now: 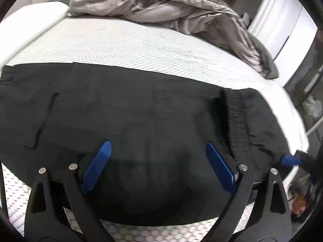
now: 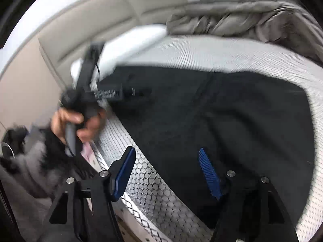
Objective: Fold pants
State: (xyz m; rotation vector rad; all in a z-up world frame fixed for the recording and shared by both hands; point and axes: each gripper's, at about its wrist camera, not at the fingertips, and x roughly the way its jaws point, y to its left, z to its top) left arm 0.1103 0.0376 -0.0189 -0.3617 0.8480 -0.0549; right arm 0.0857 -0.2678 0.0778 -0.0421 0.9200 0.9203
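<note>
While the black pants (image 1: 129, 109) already lie folded near the mattress's (image 1: 125, 46) front edge, both grippers, left (image 1: 158, 166) and right (image 2: 167, 173), hang above them, jaws apart and empty; perhaps one fold remains.

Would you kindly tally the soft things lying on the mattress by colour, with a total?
Black: 1, the pants
Grey: 1, the crumpled duvet
White: 1, the pillow
Total: 3
</note>
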